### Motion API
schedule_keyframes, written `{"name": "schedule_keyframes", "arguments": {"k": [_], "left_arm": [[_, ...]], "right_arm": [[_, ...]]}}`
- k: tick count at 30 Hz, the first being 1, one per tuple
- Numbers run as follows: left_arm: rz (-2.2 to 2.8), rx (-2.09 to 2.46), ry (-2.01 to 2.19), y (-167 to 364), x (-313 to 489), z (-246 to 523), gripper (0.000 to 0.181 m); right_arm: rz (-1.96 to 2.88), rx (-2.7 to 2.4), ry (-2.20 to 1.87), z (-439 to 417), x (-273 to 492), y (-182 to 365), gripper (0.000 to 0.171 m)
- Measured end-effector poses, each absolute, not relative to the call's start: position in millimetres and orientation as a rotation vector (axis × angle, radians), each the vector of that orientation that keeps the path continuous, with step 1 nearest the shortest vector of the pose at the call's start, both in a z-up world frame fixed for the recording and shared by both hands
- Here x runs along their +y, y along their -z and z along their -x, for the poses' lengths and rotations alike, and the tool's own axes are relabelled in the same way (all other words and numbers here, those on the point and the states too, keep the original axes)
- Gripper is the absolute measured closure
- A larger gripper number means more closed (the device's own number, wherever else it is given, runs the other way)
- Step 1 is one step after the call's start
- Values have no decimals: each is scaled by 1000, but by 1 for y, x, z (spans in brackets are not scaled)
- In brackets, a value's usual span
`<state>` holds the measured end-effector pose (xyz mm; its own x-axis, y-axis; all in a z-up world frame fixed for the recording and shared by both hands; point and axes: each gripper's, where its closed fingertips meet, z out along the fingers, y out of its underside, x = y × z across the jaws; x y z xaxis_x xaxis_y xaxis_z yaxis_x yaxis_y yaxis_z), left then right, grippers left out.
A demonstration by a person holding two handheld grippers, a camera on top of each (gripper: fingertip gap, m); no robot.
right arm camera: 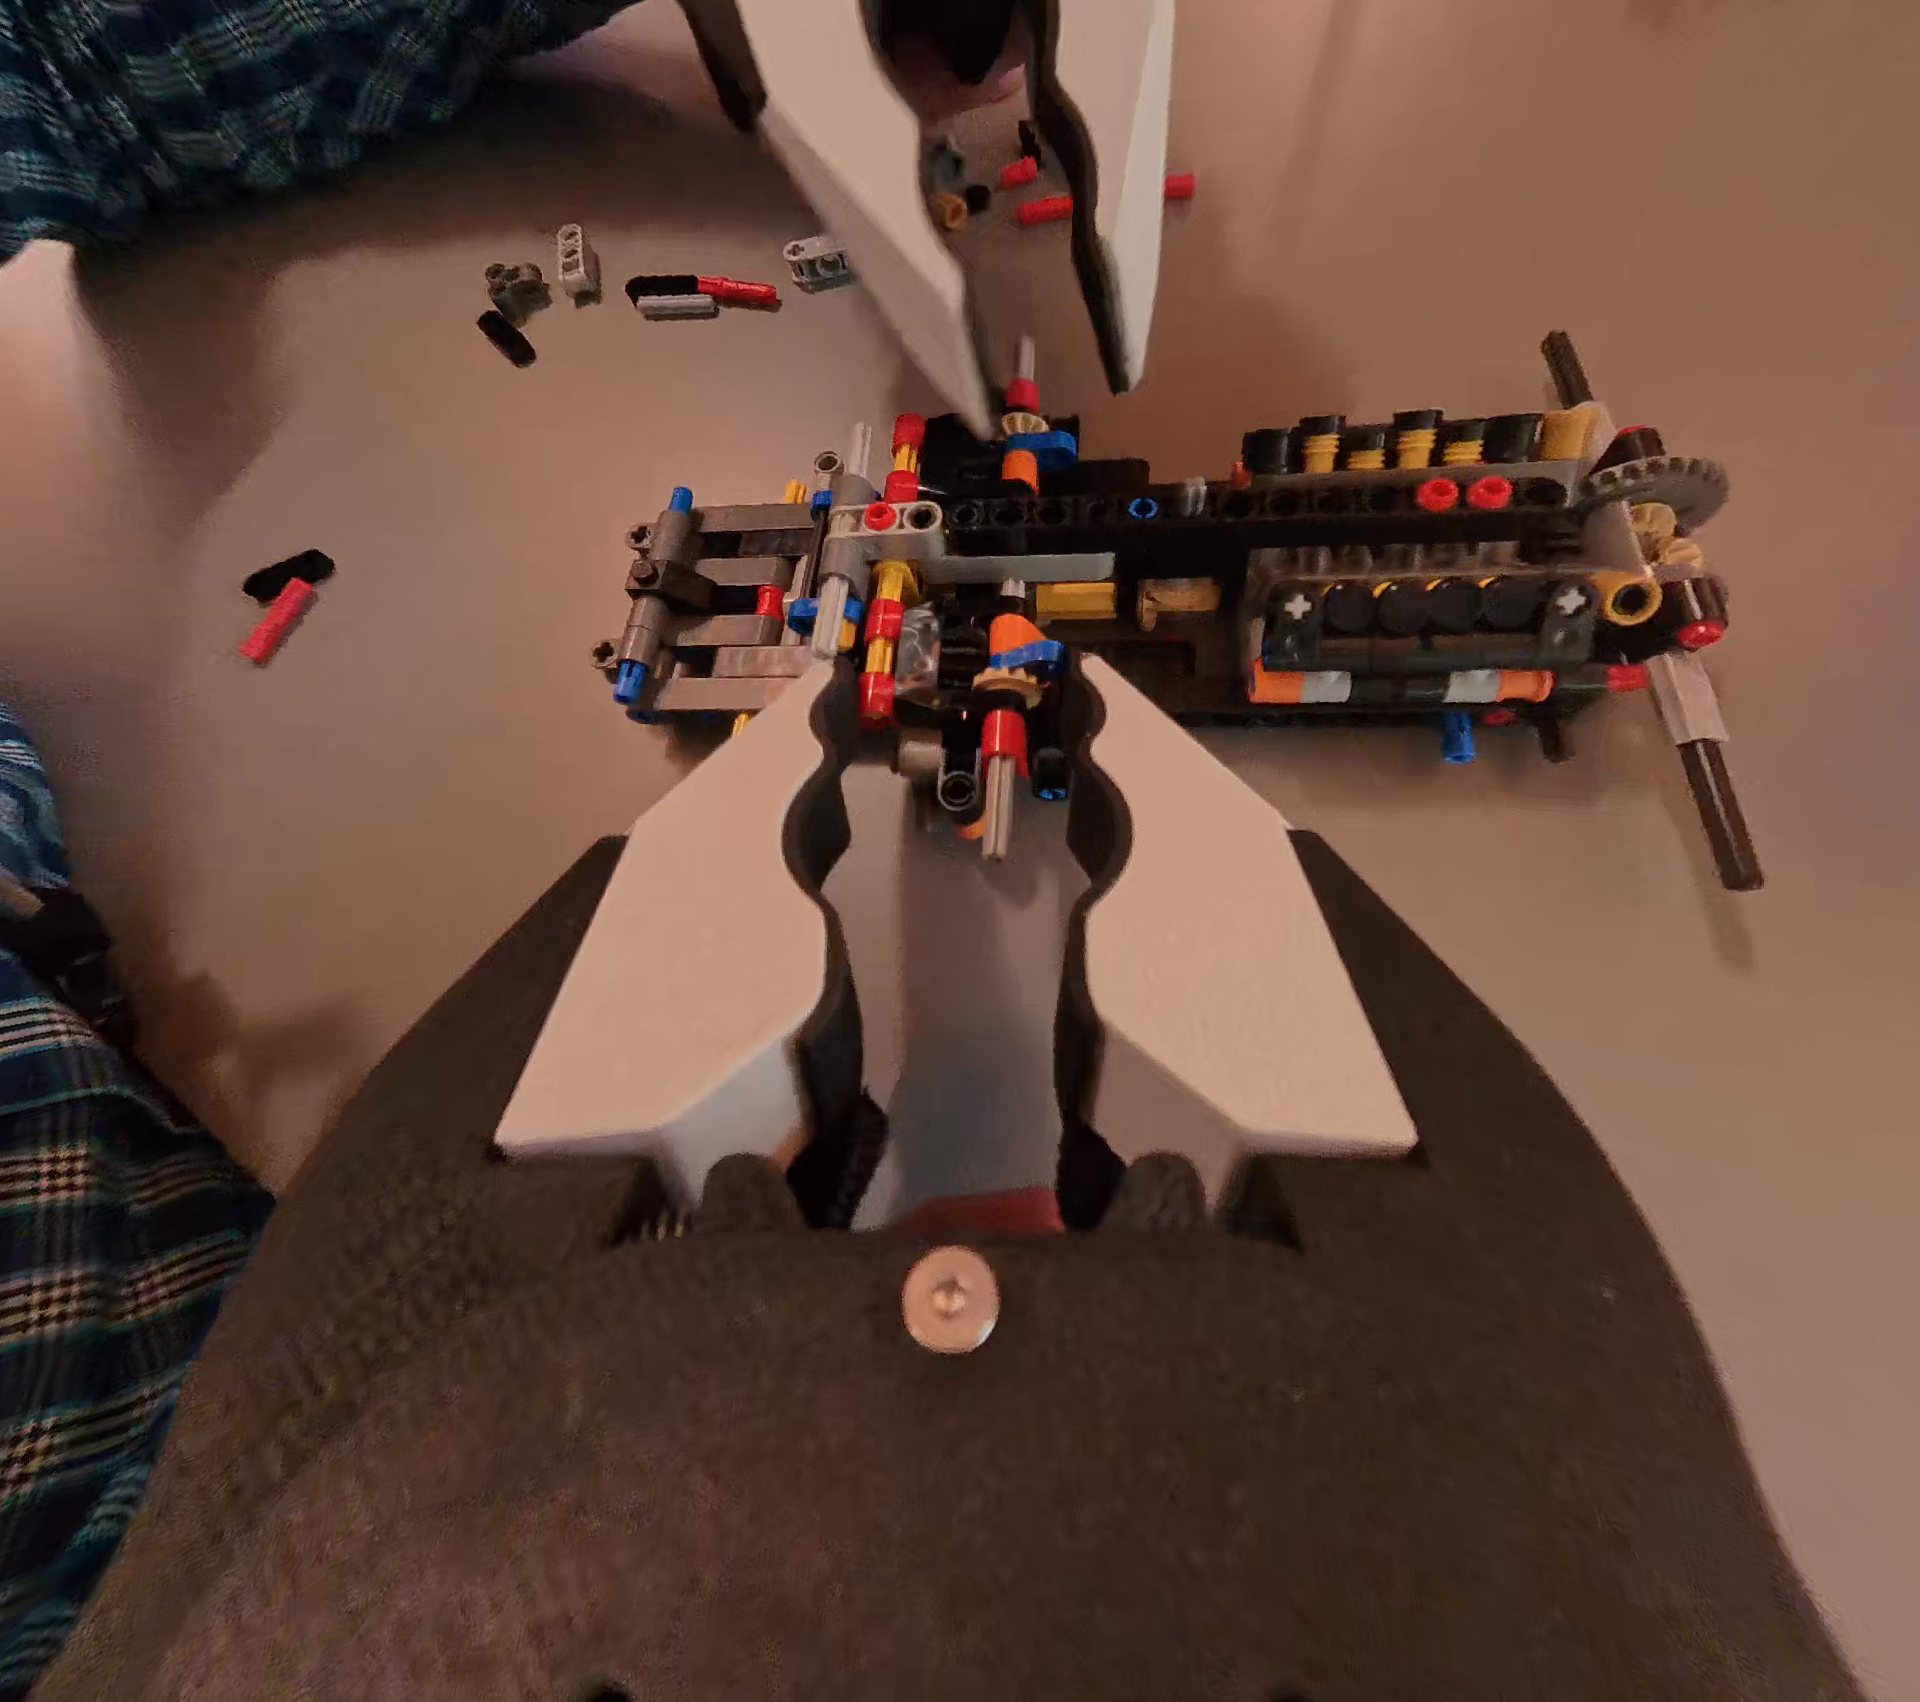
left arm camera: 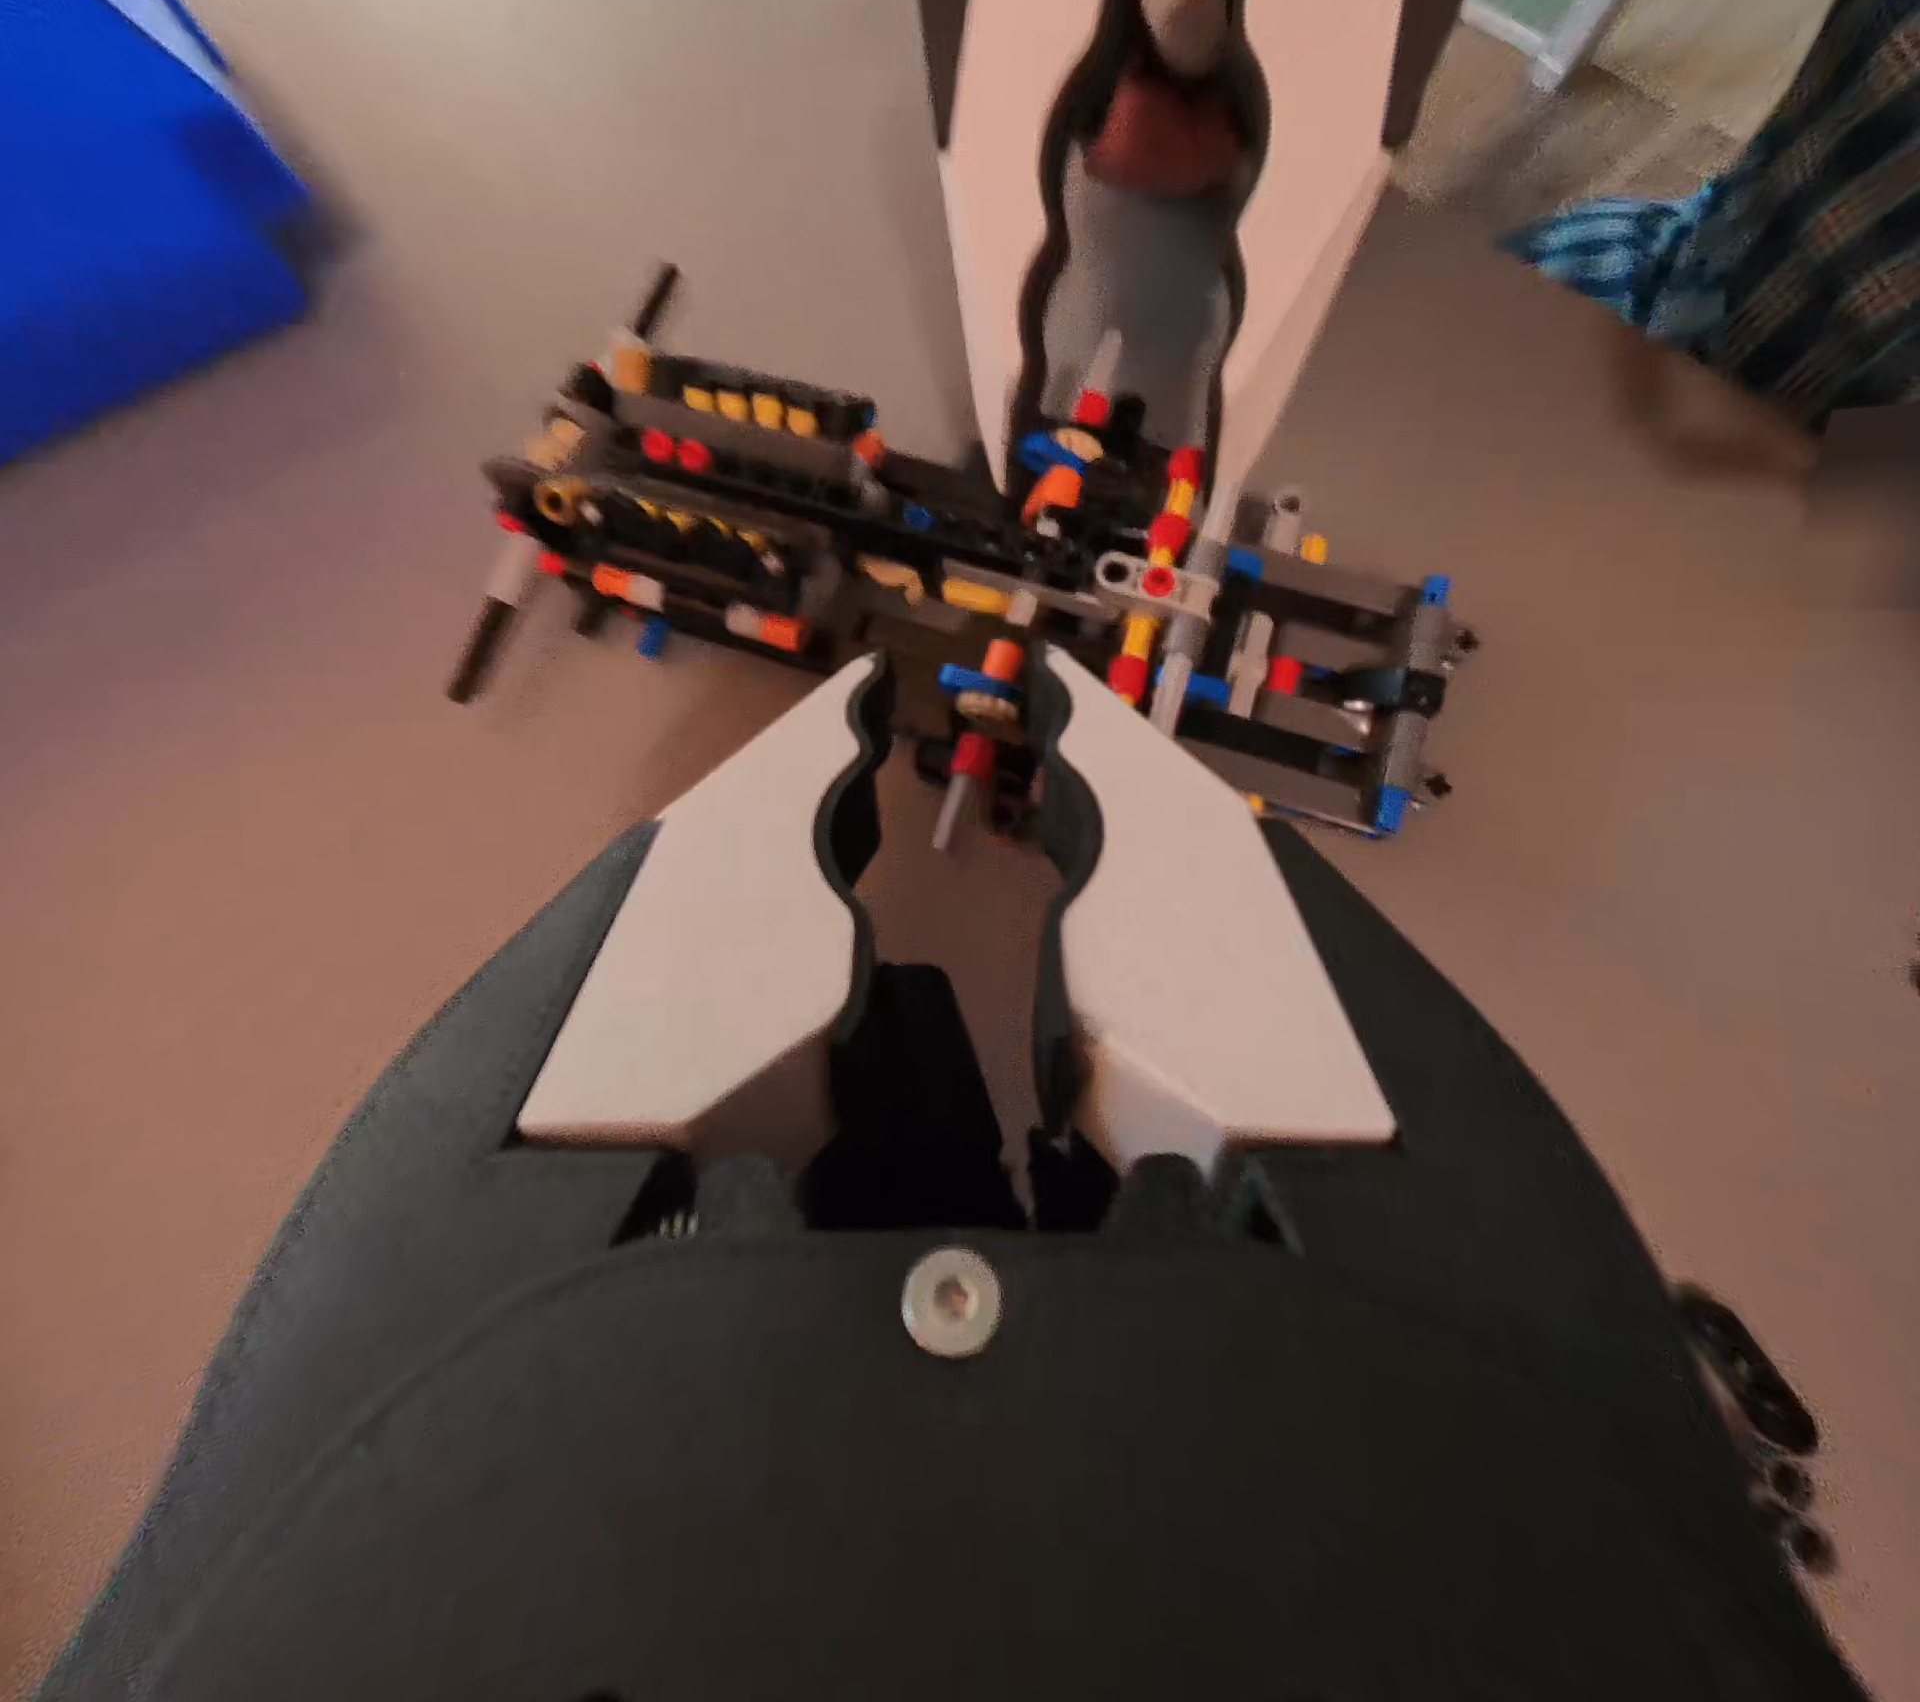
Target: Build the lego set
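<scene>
My left tongs [left arm camera: 961, 676] and right tongs [right arm camera: 956, 681] both stand wide, straddling opposite sides of the Technic chassis [right arm camera: 1143, 572] mid-worktop [right arm camera: 1558, 1029]. It is black, grey, with red, yellow and blue pins. Beyond, blurred loose pieces [right arm camera: 665, 291] lie scattered.

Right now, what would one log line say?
left hand-held gripper: open | right hand-held gripper: open | both straddling Lego chassis midsection, opposite sides
</scene>
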<state>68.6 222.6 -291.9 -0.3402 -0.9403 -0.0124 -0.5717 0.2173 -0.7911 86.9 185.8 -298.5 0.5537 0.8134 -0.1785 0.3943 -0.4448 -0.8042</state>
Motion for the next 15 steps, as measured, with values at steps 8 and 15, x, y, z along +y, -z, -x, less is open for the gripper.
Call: {"name": "schedule_keyframes", "arguments": {"k": [8,15], "left_arm": [[1491,2010,1037,297,218,-65,150],[1502,2047,1050,302,209,-63,148]], "right_arm": [[2094,-851,-907,-91,186,292,153],[2156,-771,-919,-86,187,295,157]]}}
